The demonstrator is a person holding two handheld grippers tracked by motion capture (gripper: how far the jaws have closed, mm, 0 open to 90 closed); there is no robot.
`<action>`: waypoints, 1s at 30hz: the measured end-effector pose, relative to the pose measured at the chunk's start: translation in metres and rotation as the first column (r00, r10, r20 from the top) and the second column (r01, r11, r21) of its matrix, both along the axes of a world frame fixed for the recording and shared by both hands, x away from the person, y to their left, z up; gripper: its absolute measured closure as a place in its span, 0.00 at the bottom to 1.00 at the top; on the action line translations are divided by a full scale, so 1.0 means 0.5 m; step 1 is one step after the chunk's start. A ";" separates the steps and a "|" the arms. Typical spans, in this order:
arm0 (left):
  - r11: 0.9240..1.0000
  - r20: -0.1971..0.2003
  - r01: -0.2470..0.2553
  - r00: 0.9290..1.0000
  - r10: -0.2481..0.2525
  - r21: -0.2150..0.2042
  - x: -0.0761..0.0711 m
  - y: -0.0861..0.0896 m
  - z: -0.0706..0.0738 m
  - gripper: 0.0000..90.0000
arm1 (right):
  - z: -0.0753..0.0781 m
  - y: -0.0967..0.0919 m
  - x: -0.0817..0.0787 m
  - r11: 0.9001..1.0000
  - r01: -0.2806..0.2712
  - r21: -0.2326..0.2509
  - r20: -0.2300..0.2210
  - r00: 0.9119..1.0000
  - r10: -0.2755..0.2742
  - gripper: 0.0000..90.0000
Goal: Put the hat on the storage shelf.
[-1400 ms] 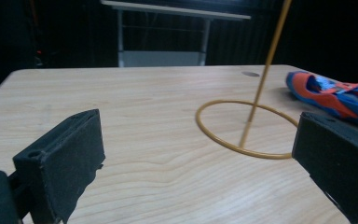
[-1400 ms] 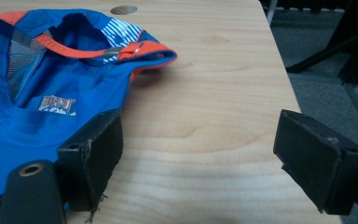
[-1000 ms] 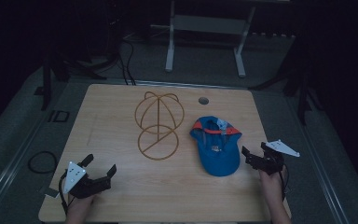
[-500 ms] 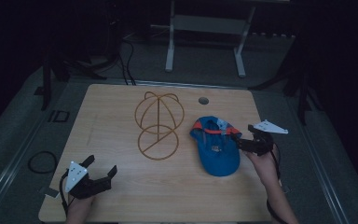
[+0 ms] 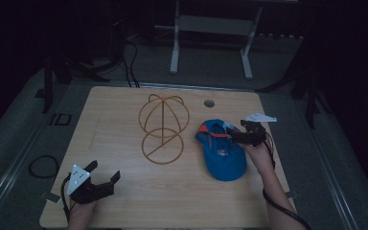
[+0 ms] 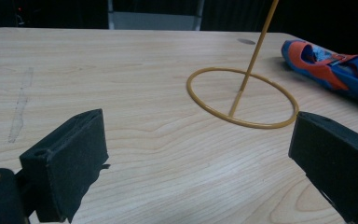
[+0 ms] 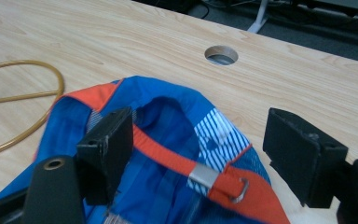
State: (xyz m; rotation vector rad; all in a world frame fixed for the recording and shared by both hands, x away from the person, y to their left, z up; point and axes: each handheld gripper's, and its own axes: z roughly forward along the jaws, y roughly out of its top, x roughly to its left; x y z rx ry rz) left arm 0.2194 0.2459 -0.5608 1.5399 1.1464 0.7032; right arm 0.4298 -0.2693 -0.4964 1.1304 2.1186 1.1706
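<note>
High view: the right forearm enters from the lower right of the frame and slants up and left, carrying the right claw point(image 5: 237, 135) to the upper right edge of the blue cap point(image 5: 222, 154), right of centre on the counter point(image 5: 124, 191). The jaws have just been closing but stand apart. In the right gripper view they straddle the cap's orange back strap point(image 7: 186, 170) and its metal buckle point(image 7: 235, 186); whether the pads touch the fabric cannot be told. The cap's long axis runs from upper left to lower right, its strap end uppermost. The left hand rests at the lower left, its left claw point(image 5: 104, 173) wide apart and holding nothing. The yellow wire stand point(image 5: 163, 127) sits at centre, just left of the cap.
</note>
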 end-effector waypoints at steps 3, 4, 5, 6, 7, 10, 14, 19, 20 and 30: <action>1.000 -0.002 0.009 1.000 -0.009 0.011 0.000 -0.001 0.000 0.05 | -0.011 0.007 0.021 1.000 -0.006 -0.024 0.003 1.000 0.007 0.34; 1.000 -0.001 0.005 1.000 -0.005 0.012 0.000 -0.001 0.000 0.05 | -0.016 0.009 0.028 0.999 -0.003 -0.032 0.001 1.000 0.003 0.34; 1.000 0.000 0.004 1.000 -0.004 0.011 0.000 -0.001 0.000 0.05 | -0.021 0.011 0.035 1.000 -0.001 -0.031 -0.013 1.000 0.000 0.35; 1.000 -0.001 0.007 1.000 -0.007 0.011 0.001 0.000 0.000 0.05 | -0.026 0.012 0.042 1.000 0.007 -0.028 -0.021 1.000 -0.007 0.35; 1.000 -0.001 0.000 1.000 0.000 0.016 0.001 0.000 0.000 0.05 | -0.031 0.012 0.048 1.000 0.011 -0.029 -0.024 1.000 -0.011 0.35; 1.000 -0.007 -0.008 1.000 0.008 0.011 0.001 0.002 -0.001 0.05 | -0.042 0.015 0.065 1.000 0.007 -0.014 -0.055 0.998 -0.008 0.35; 1.000 0.000 -0.012 1.000 0.012 0.002 -0.001 0.004 0.000 0.05 | -0.061 0.017 0.089 1.000 0.017 -0.020 -0.089 0.996 -0.018 0.34; 1.000 0.004 -0.021 1.000 0.021 -0.015 -0.003 0.006 0.002 0.05 | -0.079 0.022 0.110 0.998 0.018 -0.058 -0.118 0.993 -0.025 0.38; 1.000 0.004 -0.022 1.000 0.022 -0.019 -0.003 0.006 0.002 0.05 | -0.082 0.025 0.113 0.998 0.011 -0.069 -0.125 0.992 -0.020 0.38; 0.999 0.001 -0.028 1.000 0.028 -0.026 -0.004 0.008 0.002 0.05 | -0.108 0.038 0.116 0.982 -0.049 -0.184 -0.171 0.985 0.017 0.51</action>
